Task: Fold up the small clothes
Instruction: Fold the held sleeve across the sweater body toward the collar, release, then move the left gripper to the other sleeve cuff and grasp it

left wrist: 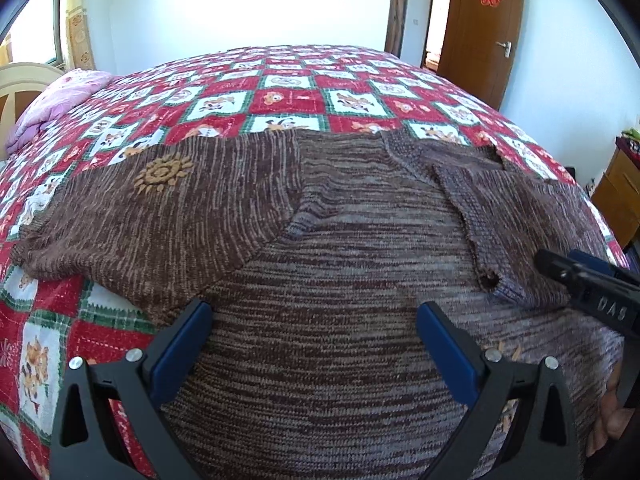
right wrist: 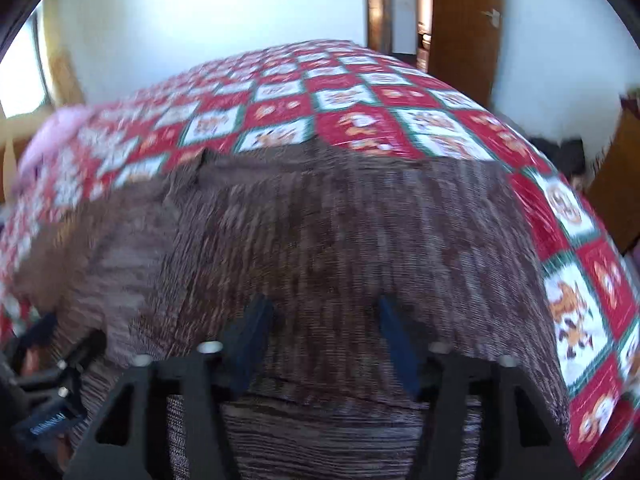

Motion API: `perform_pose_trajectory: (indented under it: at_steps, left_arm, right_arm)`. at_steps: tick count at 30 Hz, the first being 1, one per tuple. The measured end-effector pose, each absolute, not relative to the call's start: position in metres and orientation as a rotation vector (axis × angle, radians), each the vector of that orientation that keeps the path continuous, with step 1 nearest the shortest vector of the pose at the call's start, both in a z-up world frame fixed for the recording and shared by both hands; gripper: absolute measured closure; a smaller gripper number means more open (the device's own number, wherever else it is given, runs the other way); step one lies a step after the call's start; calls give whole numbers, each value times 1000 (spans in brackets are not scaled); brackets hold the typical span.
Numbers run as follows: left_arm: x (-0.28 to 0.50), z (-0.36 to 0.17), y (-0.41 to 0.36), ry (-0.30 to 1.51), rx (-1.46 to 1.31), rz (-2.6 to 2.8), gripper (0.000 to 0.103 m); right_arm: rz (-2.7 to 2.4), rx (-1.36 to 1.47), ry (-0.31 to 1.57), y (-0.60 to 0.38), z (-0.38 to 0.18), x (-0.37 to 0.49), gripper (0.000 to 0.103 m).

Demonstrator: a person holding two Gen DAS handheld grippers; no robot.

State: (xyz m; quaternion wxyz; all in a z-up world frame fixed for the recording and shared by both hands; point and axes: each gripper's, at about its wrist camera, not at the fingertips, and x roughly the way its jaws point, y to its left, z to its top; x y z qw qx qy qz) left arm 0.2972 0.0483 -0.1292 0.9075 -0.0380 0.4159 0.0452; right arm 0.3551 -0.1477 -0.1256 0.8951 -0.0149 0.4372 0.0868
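Note:
A brown striped knit sweater (left wrist: 320,248) lies spread on the bed. Its left sleeve with an orange sun motif (left wrist: 162,172) stretches out left, and the right sleeve (left wrist: 504,216) is folded in over the body. My left gripper (left wrist: 314,316) is open and empty, just over the sweater's lower body. My right gripper shows at the right edge of the left wrist view (left wrist: 588,284), by the folded sleeve. In the blurred right wrist view the right gripper (right wrist: 326,316) is open over the sweater (right wrist: 320,232), nothing between its fingers.
The bed has a red, white and green checked quilt (left wrist: 280,96). A pink pillow (left wrist: 60,96) lies at the far left. A wooden door (left wrist: 484,28) stands behind and a wooden cabinet (left wrist: 620,196) is at the bed's right side.

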Motion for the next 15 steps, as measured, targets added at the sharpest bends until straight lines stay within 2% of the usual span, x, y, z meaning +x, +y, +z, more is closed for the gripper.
perform_pose_trajectory:
  at_steps: [2,7,12,15]
  left_arm:
    - [291,-126,53,872,-80,67,0]
    - [256,-106,110,821,-197,156,0]
    - [242,-92,207,751,-300,511,0]
    - [250,-95,256,782,-398,653,0]
  right_arm:
    - [191,-8,904,-148,-112,345,34]
    - [293,84,744,-154,-66,291,34]
    - [356,120,695,-139,-57,252,34]
    - [390,138,702,-125,-60,239,34]
